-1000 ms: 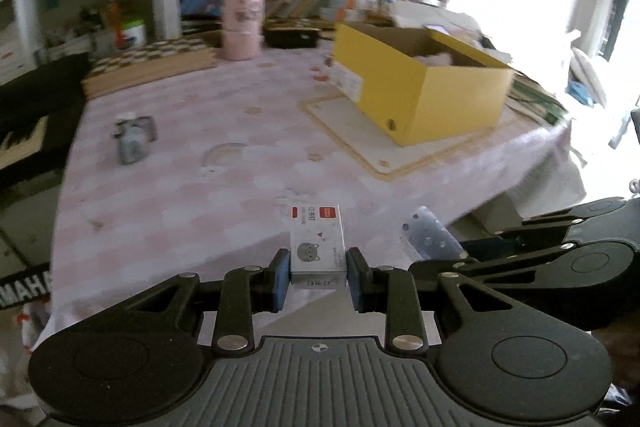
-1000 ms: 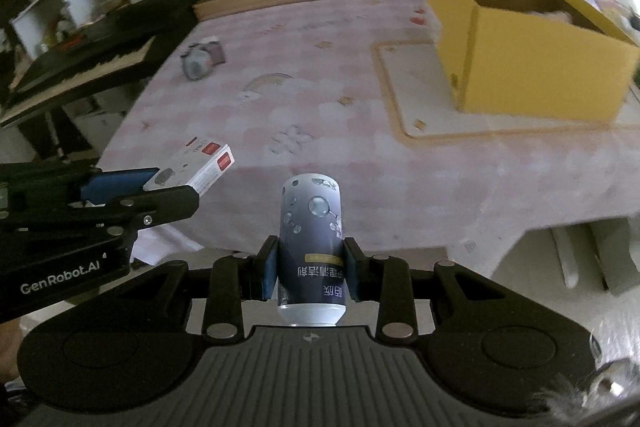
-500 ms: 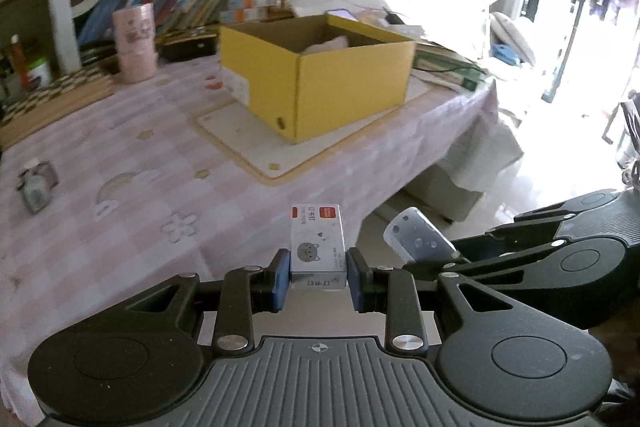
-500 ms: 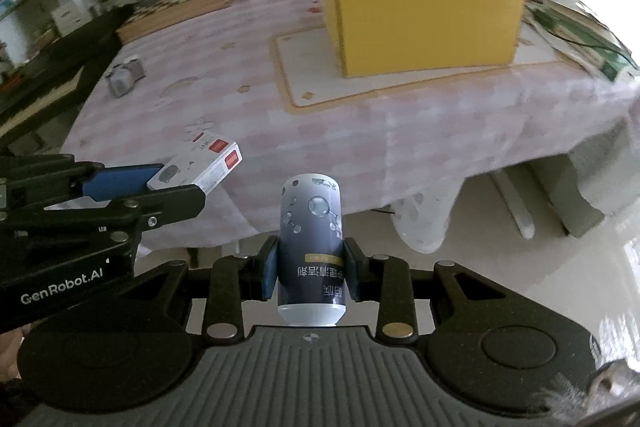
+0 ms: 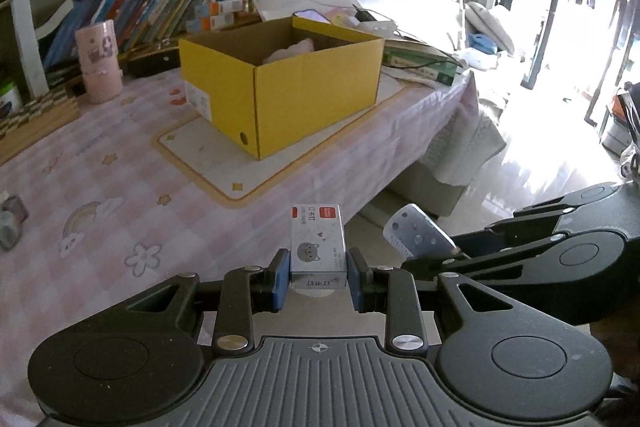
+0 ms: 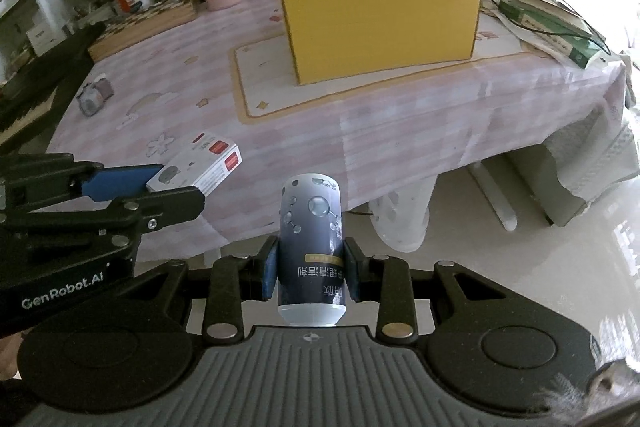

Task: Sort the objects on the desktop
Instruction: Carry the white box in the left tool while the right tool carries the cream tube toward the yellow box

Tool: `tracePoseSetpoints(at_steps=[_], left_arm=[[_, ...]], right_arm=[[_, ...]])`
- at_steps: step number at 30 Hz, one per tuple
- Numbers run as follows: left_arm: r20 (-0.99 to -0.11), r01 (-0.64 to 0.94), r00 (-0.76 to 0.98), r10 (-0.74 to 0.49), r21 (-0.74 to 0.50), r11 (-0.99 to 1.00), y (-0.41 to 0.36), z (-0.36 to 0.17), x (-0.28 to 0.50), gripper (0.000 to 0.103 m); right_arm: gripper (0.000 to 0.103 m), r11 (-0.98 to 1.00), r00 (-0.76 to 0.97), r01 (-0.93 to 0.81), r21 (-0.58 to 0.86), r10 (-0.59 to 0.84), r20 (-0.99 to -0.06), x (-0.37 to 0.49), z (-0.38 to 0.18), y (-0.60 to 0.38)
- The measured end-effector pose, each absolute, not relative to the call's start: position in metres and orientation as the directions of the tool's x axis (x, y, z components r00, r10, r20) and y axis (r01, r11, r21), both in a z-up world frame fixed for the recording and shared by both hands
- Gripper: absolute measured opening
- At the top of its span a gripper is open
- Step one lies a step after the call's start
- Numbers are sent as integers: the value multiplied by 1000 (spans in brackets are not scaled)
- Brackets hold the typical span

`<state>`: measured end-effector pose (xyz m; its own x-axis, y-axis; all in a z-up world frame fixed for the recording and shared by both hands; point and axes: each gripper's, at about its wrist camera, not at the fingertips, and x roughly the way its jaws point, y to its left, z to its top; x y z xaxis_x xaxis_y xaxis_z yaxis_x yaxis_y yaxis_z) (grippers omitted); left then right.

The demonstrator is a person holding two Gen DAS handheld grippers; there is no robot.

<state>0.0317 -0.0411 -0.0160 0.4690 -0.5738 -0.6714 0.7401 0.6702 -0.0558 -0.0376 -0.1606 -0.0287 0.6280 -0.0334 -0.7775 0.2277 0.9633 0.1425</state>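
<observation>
A staple box (image 5: 317, 245) is clamped in the left hand-held gripper (image 5: 318, 277) and a dark bottle (image 6: 311, 243) in the right hand-held gripper (image 6: 310, 273), both held off the counter's (image 6: 400, 115) near edge, before the yellow carton (image 6: 380, 15).

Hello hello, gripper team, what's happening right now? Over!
Left gripper shut on small cat box. Right gripper shut on blue-grey bottle. Yellow box ahead on table, top open, path clear. Over.

Yellow box (image 5: 280, 95) on pink checked tablecloth (image 5: 100, 187); white carton (image 5: 318, 243) with red labels; dark-blue bottle (image 6: 312, 243)
</observation>
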Motion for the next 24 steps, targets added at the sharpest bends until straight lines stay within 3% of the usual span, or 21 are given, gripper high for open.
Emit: tracePoseSetpoints(at_steps=[24], left_arm=[[-665, 723, 505, -550, -23, 691, -111, -9, 57, 28]], right_arm=[[30, 967, 637, 200, 158, -5, -771, -1, -22, -238]])
